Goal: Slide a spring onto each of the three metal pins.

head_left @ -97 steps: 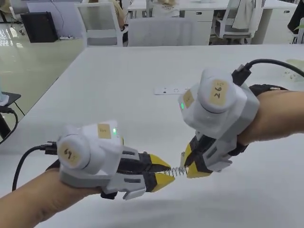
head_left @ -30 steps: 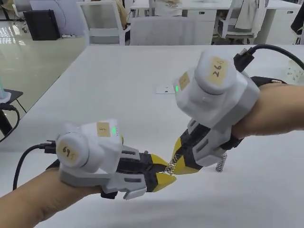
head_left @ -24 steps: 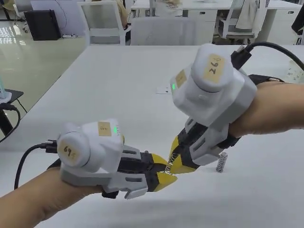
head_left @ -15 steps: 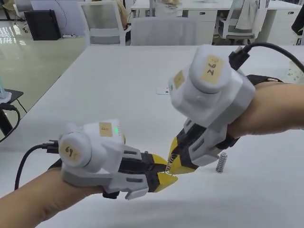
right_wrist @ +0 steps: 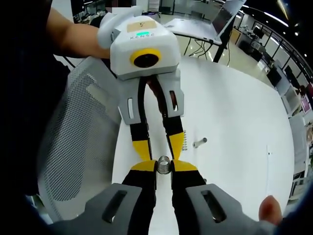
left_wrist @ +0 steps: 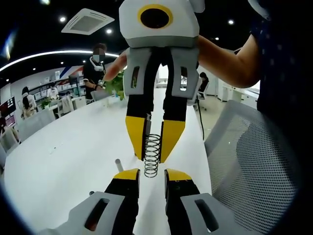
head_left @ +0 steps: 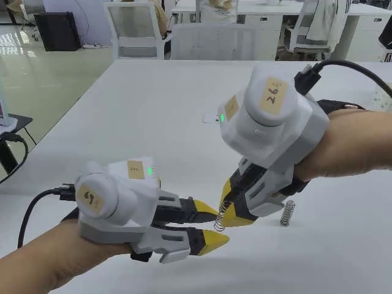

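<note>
My right gripper (head_left: 226, 215) (right_wrist: 164, 170) is shut on a small steel spring (head_left: 219, 222) (right_wrist: 164, 164), held end-on between its yellow tips. In the left gripper view that spring (left_wrist: 152, 154) hangs down from the right gripper (left_wrist: 152, 155) to just above my left gripper (left_wrist: 152, 175). The left gripper (head_left: 214, 226) faces it with its jaws apart and nothing gripped. A second spring (head_left: 286, 213) (right_wrist: 185, 140) stands on the white table behind the right gripper. A short metal pin (right_wrist: 199, 142) lies beside it. I cannot tell whether a pin sits inside the held spring.
The white table (head_left: 153, 110) stretches far ahead, with a white power strip (head_left: 211, 117) near its middle. Mesh chairs (head_left: 135, 30) stand at the far end. The table's left edge drops to the floor. Black cables trail from both grippers.
The left gripper's jaws, closed at the spring's end before, have parted. The right gripper keeps the spring and has tilted more upright since the first frame.
</note>
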A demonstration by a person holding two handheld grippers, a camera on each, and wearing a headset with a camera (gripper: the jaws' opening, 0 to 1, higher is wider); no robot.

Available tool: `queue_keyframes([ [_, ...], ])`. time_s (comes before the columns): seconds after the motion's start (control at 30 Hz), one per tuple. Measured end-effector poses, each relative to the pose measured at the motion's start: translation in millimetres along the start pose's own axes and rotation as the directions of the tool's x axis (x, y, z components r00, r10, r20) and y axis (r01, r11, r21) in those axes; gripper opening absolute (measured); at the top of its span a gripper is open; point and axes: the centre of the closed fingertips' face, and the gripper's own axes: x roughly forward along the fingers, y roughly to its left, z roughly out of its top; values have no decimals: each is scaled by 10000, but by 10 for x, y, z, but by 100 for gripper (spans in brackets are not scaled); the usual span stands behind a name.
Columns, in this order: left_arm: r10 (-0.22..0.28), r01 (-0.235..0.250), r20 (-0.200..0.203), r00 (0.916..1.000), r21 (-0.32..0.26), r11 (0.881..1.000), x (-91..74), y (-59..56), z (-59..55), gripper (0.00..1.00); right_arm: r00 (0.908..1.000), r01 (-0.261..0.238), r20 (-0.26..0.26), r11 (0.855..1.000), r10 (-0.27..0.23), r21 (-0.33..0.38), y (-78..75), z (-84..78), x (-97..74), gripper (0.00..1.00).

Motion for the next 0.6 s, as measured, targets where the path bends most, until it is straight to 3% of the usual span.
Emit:
queue_keyframes([
  [0.6,328,-337,-149,9994,-646,9973,-174,90,-136,28,9991,197,-386,9997,-191,142,-67,-152,-14,8],
])
